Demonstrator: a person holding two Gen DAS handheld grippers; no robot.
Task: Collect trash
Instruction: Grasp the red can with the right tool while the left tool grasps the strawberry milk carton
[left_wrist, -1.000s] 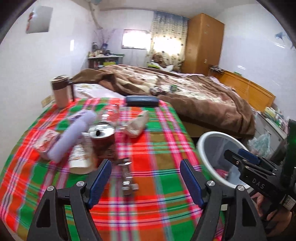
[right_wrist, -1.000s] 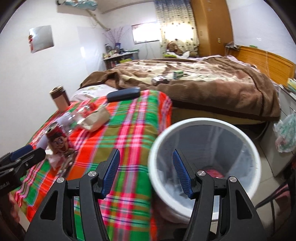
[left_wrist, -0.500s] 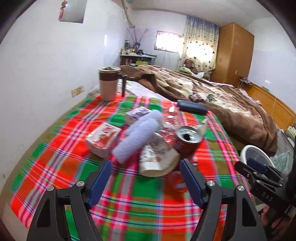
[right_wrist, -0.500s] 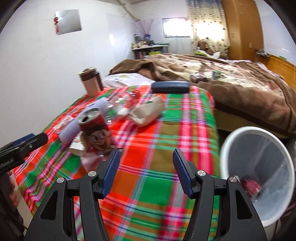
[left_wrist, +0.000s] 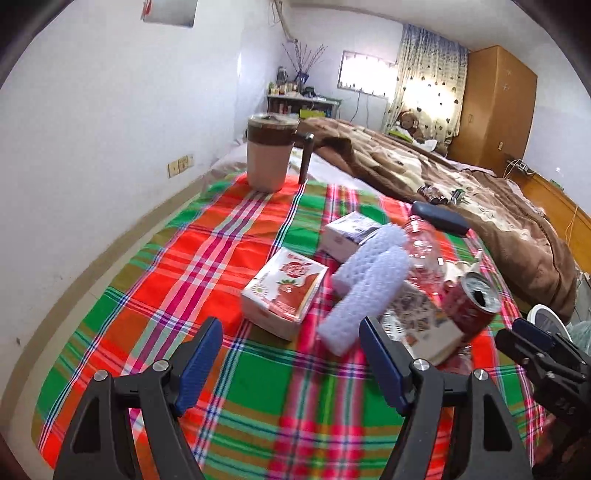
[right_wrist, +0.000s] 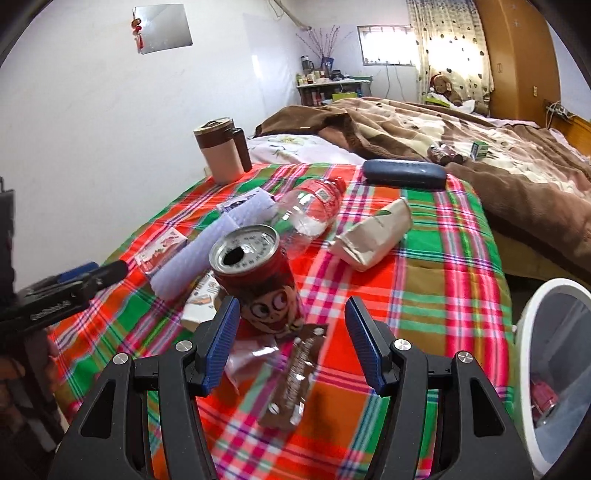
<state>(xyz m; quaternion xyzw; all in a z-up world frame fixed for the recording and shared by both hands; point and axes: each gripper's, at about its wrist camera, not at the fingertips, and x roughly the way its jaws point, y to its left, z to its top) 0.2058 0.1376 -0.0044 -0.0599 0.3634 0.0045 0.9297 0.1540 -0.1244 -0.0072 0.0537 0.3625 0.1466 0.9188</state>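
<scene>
My left gripper (left_wrist: 290, 360) stands wide with nothing between its jaws, tilted down over the plaid-covered surface (left_wrist: 236, 413). Just ahead of it lies a red-and-white juice carton (left_wrist: 284, 291), and just right of that a pale purple foam sleeve (left_wrist: 364, 291) slanting away from me, touching a second small carton (left_wrist: 349, 236) at its far end. Farther right a printed paper cup (left_wrist: 424, 325) lies on its side against the red can (left_wrist: 471, 306), with a clear plastic bottle (left_wrist: 423, 251) behind them. Well ahead, at the far edge, stands a lidded brown mug (left_wrist: 269, 153); a dark blue case (left_wrist: 441, 218) lies at the far right by the brown blanket (left_wrist: 443, 184). My right gripper (right_wrist: 291, 341) is wide too and holds nothing; it points down at the can (right_wrist: 258, 275), which stands upright just beyond its fingertips, nearer the left pad. A crumpled brown wrapper (right_wrist: 291, 373) lies flat below the jaws. Ahead to the right is a folded paper bag (right_wrist: 373, 236). The white bin (right_wrist: 546, 369) sits low to the right, off the surface, with something red inside.
</scene>
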